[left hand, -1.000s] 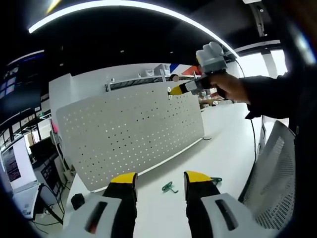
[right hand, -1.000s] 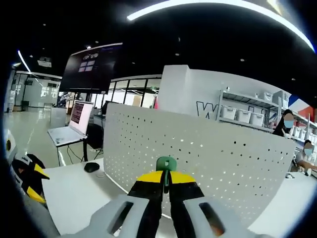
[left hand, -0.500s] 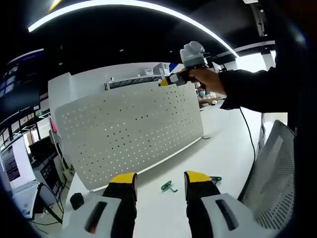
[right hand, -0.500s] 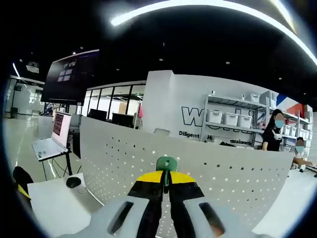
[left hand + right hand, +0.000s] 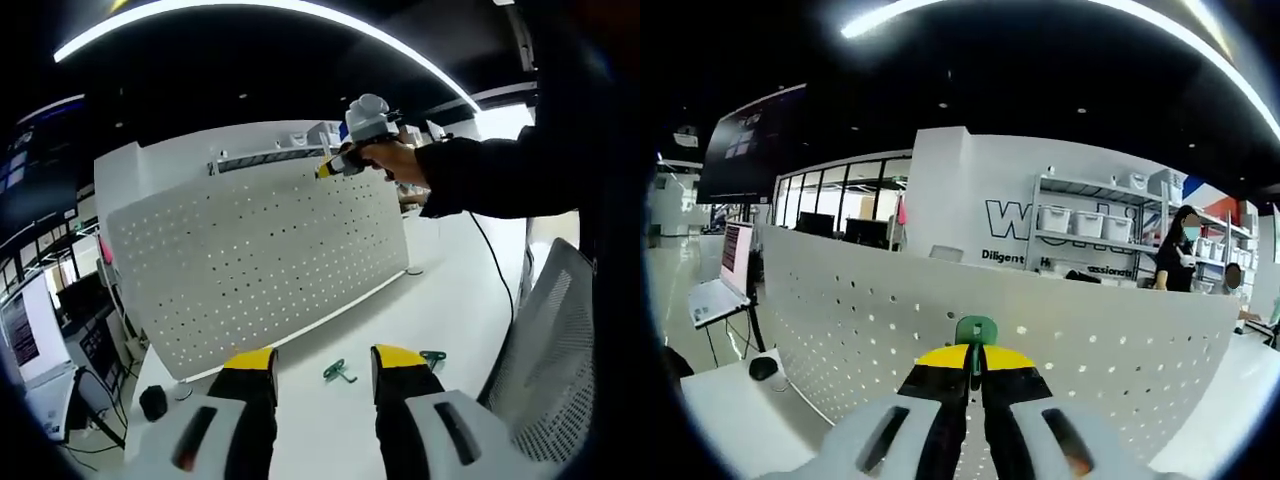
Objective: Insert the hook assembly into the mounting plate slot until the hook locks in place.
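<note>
Right gripper (image 5: 975,360) pinches green hook (image 5: 976,331) before perforated plate (image 5: 1090,360).

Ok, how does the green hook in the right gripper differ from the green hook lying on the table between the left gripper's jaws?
The held hook is clamped in the shut right gripper, raised near the pegboard's top edge; the loose hook lies flat on the white table, untouched. The held hook shows just its rounded end above the jaws; the loose hook shows whole, seen between the open left gripper's jaws. Both are green.
</note>
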The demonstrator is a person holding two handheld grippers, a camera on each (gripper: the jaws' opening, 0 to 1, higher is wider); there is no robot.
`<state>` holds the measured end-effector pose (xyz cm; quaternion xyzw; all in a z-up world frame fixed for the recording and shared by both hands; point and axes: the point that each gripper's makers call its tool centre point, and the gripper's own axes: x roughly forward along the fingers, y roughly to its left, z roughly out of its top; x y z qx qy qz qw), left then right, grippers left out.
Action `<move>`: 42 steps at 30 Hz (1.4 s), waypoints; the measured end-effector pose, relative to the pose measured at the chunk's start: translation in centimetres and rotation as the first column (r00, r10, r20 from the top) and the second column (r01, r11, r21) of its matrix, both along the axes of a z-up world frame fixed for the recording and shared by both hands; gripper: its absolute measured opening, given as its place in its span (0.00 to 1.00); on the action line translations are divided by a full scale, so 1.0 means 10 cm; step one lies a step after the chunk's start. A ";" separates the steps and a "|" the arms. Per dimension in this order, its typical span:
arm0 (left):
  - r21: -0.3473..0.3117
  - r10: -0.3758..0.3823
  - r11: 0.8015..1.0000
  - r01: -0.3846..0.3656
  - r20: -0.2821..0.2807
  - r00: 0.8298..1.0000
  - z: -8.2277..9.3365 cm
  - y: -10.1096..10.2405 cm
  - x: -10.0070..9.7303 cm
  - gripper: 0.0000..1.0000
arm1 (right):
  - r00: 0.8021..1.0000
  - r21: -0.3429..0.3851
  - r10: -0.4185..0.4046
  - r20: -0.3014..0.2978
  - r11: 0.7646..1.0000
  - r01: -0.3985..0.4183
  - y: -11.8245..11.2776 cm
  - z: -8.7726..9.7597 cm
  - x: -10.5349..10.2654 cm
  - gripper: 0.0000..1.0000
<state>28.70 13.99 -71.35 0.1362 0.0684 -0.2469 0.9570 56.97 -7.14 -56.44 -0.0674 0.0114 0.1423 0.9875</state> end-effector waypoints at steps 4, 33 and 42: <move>0.003 0.004 1.000 -0.004 0.001 1.000 0.00 0.01 0.00 0.38 | 1.000 -0.018 -0.011 -0.002 1.000 0.011 0.01 0.00 0.06 0.01; 0.004 0.001 1.000 -0.001 -0.009 1.000 -0.02 0.01 0.01 0.37 | 0.984 -0.087 -0.121 0.129 0.987 0.133 0.02 -0.08 0.14 0.01; 0.006 0.003 1.000 -0.003 -0.011 1.000 -0.03 0.02 0.01 0.37 | 0.982 -0.140 -0.113 0.150 0.981 0.135 0.04 -0.09 0.12 0.03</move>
